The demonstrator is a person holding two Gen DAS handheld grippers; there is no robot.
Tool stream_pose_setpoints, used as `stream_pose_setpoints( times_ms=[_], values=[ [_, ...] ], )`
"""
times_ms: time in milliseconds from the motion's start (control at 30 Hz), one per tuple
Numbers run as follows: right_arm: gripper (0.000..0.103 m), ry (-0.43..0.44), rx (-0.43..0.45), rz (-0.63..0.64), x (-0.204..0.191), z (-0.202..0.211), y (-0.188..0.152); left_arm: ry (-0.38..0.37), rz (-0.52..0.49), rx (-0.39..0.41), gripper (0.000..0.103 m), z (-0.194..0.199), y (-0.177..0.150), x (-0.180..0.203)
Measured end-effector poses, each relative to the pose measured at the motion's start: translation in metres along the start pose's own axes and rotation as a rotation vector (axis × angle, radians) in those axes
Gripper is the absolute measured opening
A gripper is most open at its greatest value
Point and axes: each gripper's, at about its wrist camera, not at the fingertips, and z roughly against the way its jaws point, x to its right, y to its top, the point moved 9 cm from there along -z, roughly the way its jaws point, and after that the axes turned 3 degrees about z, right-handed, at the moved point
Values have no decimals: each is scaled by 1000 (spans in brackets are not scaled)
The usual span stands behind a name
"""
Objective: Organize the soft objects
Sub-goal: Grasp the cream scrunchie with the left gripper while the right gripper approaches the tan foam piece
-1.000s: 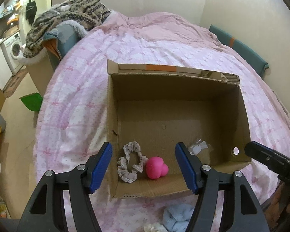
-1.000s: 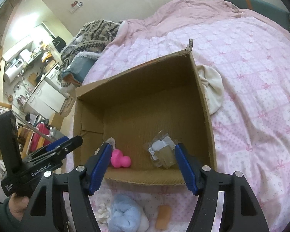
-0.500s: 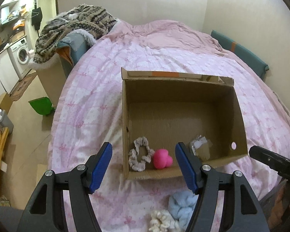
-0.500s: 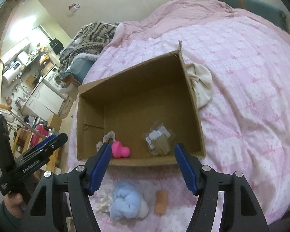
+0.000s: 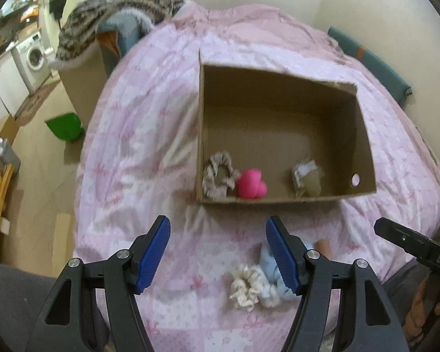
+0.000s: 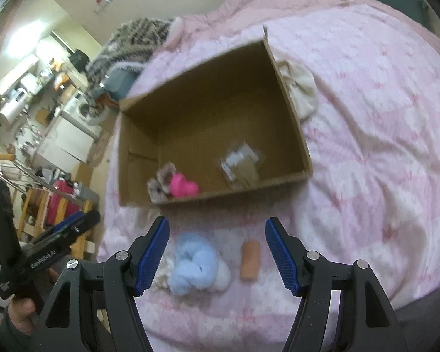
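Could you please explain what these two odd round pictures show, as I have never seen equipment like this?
Each picture comes from a fisheye camera on a handheld two-fingered tool, one per hand. The left tool and the right tool are both open and hold nothing. On the pink bedspread stands a cardboard box holding a grey scrunchie, a pink squishy toy and a small packet. Nearer lie a cream scrunchie, a blue cloth bundle and a tan piece.

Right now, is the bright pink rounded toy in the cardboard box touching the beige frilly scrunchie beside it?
Touching. The left wrist view shows the pink toy pressed against the beige scrunchie with no cardboard visible between them.
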Motion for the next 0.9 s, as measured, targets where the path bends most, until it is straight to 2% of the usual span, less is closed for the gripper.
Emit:
stream_pose_setpoints(
  times_ms=[233, 467, 533, 600, 700, 767, 800, 900],
  values=[
    [72, -10, -65, -42, 6, -18, -12, -2, 95, -131, 65, -35, -17, -13],
    [72, -13, -98, -81, 12, -29, -16, -57, 65, -336, 62, -66, -60, 6],
    [72, -14, -102, -83, 12, -30, -16, -79, 85, -388, 51, -75, -71, 9],
    [72, -14, -103, -85, 12, -32, -15, -98, 108, -438, 45, -83, -81, 11],
    [72, -15, -107, -84, 12, -33, -15, -132, 132, -517, 45, -92, -96, 17],
    [72, -16, -110, -85, 12, -35, -15, -140, 139, -531, 38, -94, -100, 19],
    [72, -16, -111, -86, 12, -35, -14, -146, 139, -534, 28, -94, -101, 20],
    [72, -18, -114, -90, 13, -36, -14, -162, 142, -559, 18, -95, -106, 23]
  ],
)
